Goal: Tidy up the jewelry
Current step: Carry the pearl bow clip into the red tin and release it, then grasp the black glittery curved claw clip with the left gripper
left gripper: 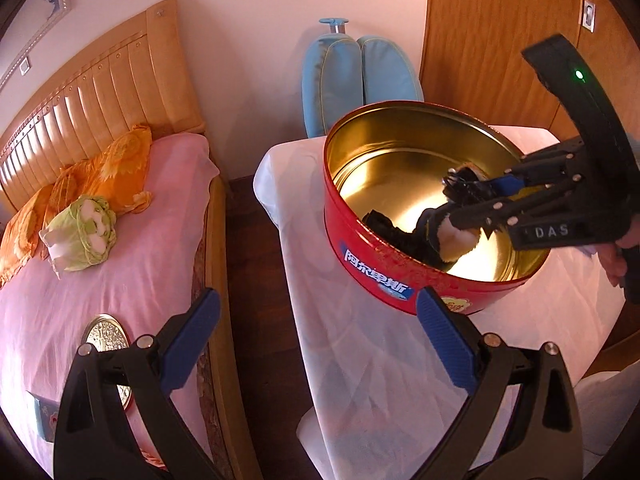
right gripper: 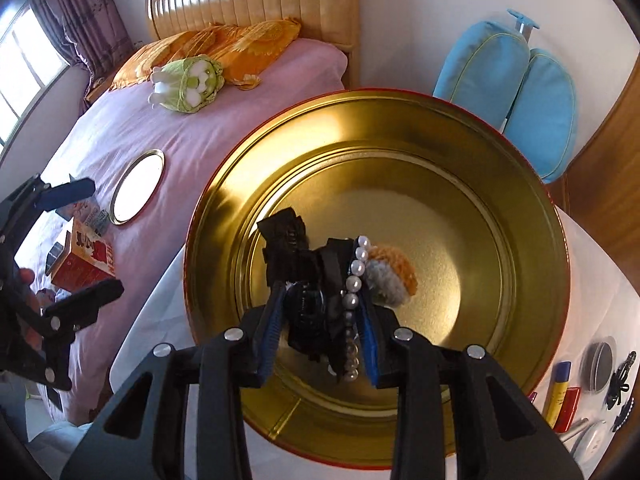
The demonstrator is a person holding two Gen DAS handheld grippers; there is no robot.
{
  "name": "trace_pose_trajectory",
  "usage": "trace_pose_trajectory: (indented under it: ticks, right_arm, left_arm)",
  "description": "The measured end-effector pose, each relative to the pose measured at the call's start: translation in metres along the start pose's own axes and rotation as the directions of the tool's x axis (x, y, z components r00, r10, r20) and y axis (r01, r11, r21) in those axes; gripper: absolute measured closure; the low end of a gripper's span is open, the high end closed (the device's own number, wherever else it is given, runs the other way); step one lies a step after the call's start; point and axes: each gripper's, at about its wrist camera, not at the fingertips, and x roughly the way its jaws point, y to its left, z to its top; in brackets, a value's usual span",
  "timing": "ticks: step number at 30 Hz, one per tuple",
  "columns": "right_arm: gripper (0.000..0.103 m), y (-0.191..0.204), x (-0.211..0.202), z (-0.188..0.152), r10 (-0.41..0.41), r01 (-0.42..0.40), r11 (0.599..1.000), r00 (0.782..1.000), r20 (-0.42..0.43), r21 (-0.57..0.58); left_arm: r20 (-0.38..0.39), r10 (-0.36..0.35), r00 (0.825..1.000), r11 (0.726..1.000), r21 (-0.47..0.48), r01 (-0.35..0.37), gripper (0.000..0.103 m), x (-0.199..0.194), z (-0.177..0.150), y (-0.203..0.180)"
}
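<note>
A round red tin [left gripper: 384, 276] with a gold inside [right gripper: 460, 200] stands on a white-covered table [left gripper: 360, 360]. My right gripper [right gripper: 320, 300] is over the tin, shut on a black hair accessory with a pearl strand [right gripper: 352, 300]. The left wrist view shows the right gripper [left gripper: 468, 200] reaching in from the right with that accessory [left gripper: 464, 182]. On the tin's floor lie a black bow [right gripper: 284, 240] and an orange-and-grey fluffy piece [right gripper: 392, 276]. My left gripper [left gripper: 316, 328] is open and empty, short of the tin's near wall; in the right wrist view the left gripper [right gripper: 80, 244] hangs over the bed.
Left of the table is a pink-sheeted bed [left gripper: 120, 240] carrying the tin's lid [right gripper: 138, 186], a red box [right gripper: 84, 260], a cabbage plush [left gripper: 80, 236] and orange pillows. Black hair clips [right gripper: 622, 380], a yellow tube [right gripper: 558, 388] and a small round tin [right gripper: 600, 360] lie on the table's right side. Blue cushions [left gripper: 352, 80] lean behind.
</note>
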Motion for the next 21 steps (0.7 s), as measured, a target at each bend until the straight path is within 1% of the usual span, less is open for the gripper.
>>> trace_pose_trajectory:
  ticks: [3, 5, 7, 8, 9, 15, 18, 21]
  right_arm:
    - [0.068, 0.0, 0.003, 0.012, 0.005, -0.005, 1.0, 1.0, 0.016, 0.006]
    - [0.067, 0.003, 0.009, 0.02, -0.008, 0.008, 1.0, 1.0, 0.015, -0.008]
    - [0.055, 0.007, 0.013, 0.024, -0.012, 0.012, 1.0, 1.0, 0.007, -0.022]
    - [0.041, 0.009, 0.013, 0.023, -0.017, 0.017, 1.0, 1.0, 0.011, -0.026]
    - [0.031, 0.009, 0.013, 0.023, -0.017, 0.018, 0.999, 1.0, 0.017, -0.028]
    - [0.018, 0.0, 0.005, 0.015, -0.038, 0.038, 0.999, 0.998, 0.05, -0.003]
    - [0.011, -0.013, -0.01, 0.004, -0.058, 0.056, 0.998, 0.995, 0.083, 0.027]
    - [0.01, -0.031, -0.031, -0.015, -0.076, 0.068, 0.995, 0.99, 0.118, 0.067]
  left_arm:
    - [-0.005, -0.003, 1.0, 1.0, 0.014, 0.003, 0.008, 0.003, 0.001, 0.002]
    - [-0.009, -0.009, 1.0, 1.0, 0.012, 0.009, 0.008, 0.005, 0.001, 0.005]
    - [-0.013, -0.017, 1.0, 1.0, 0.021, 0.018, 0.008, 0.006, 0.0, 0.005]
    - [-0.016, -0.019, 1.0, 0.999, 0.026, 0.019, 0.008, 0.006, 0.0, 0.002]
    - [-0.019, -0.02, 1.0, 0.999, 0.032, 0.021, 0.008, 0.007, 0.0, 0.001]
    - [-0.019, -0.033, 0.999, 0.999, 0.036, 0.033, 0.008, 0.011, 0.004, -0.004]
    - [0.006, -0.072, 0.997, 0.997, 0.02, 0.072, 0.008, 0.005, 0.009, -0.011]
    - [0.031, -0.105, 0.994, 0.994, 0.045, 0.104, 0.008, -0.002, 0.018, -0.026]
